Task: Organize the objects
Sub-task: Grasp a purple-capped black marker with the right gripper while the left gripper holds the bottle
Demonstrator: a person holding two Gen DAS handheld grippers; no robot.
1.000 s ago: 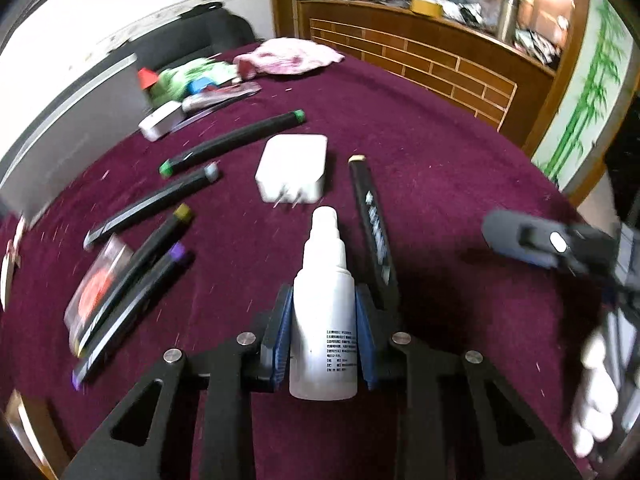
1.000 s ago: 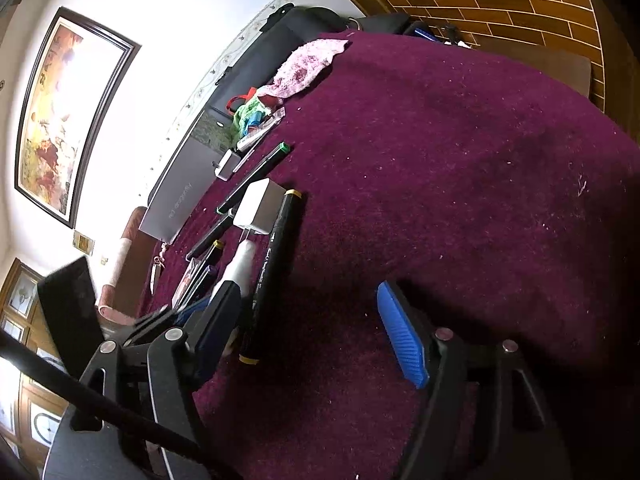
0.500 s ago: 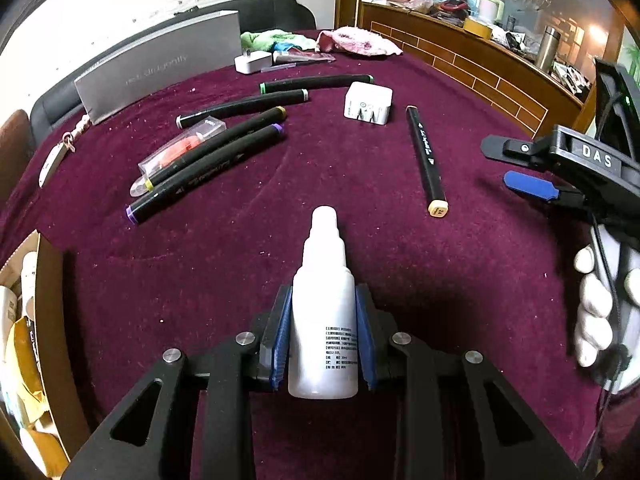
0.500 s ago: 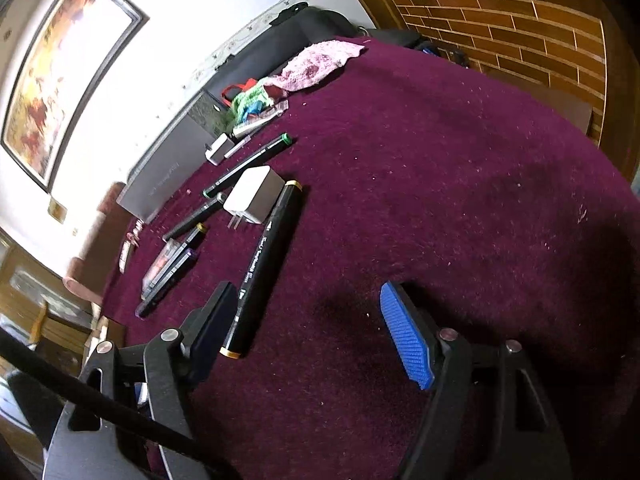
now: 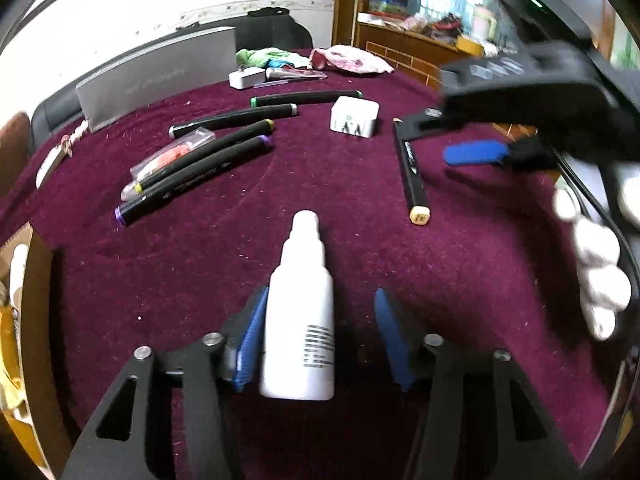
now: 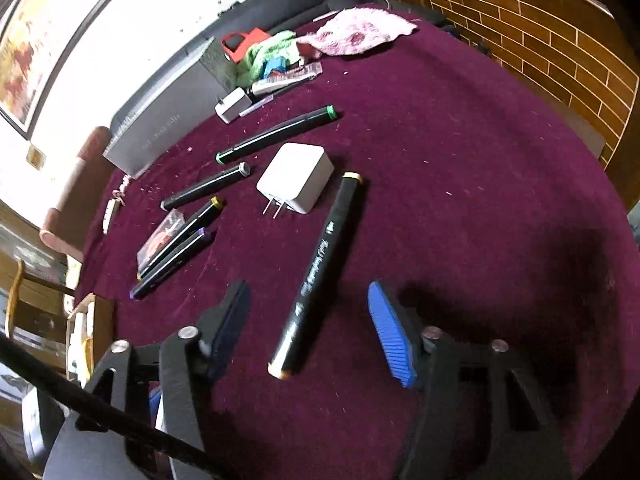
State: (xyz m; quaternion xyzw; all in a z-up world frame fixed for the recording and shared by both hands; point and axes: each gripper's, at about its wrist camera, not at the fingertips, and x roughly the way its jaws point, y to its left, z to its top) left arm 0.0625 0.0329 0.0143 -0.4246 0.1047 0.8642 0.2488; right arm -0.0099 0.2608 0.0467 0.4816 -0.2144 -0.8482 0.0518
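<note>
Released a moment ago, the white spray bottle (image 5: 298, 328) is now seen lying loose on the maroon tablecloth (image 5: 224, 248), against the nine o'clock pad as the left gripper (image 5: 320, 332) is opened, half wide. Over at two o'clock, the right gripper (image 6: 308, 328) is being closed around a black marker (image 6: 320, 272), pads not yet touching.

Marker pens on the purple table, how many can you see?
5. A green-capped marker lies farthest back, a grey-capped marker below it, a yellow-capped marker and a purple-capped marker side by side at left, and a tan-capped marker lies between the right gripper's fingers. More could be hidden.
</note>
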